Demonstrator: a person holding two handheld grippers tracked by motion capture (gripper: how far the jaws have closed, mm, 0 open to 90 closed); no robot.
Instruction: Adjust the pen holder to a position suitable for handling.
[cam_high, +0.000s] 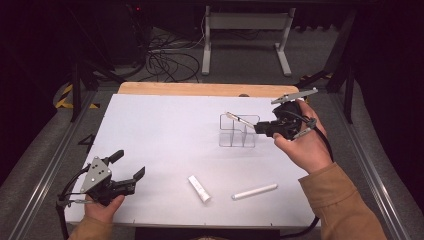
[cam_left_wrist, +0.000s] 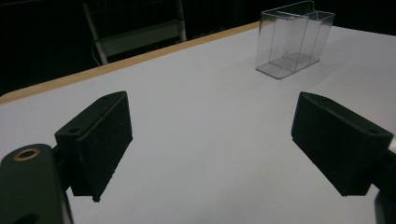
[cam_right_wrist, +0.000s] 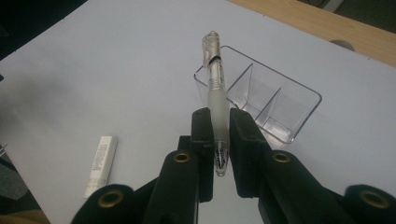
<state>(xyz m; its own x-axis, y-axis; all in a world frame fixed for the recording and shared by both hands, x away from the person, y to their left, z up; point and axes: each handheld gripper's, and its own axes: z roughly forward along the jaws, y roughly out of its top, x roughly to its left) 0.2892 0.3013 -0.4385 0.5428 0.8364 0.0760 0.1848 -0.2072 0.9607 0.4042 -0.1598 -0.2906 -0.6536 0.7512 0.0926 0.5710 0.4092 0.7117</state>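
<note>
Right claw (cam_right_wrist: 218, 133): pen (cam_right_wrist: 215, 79) lengthwise outward.

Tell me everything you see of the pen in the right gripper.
The pen is a clear plastic one with a frosted white grip, a clip at its far end and a metal tip pointing back toward the camera. The right gripper is shut on its grip section, holding it above the clear organizer, touching nothing else.
</note>
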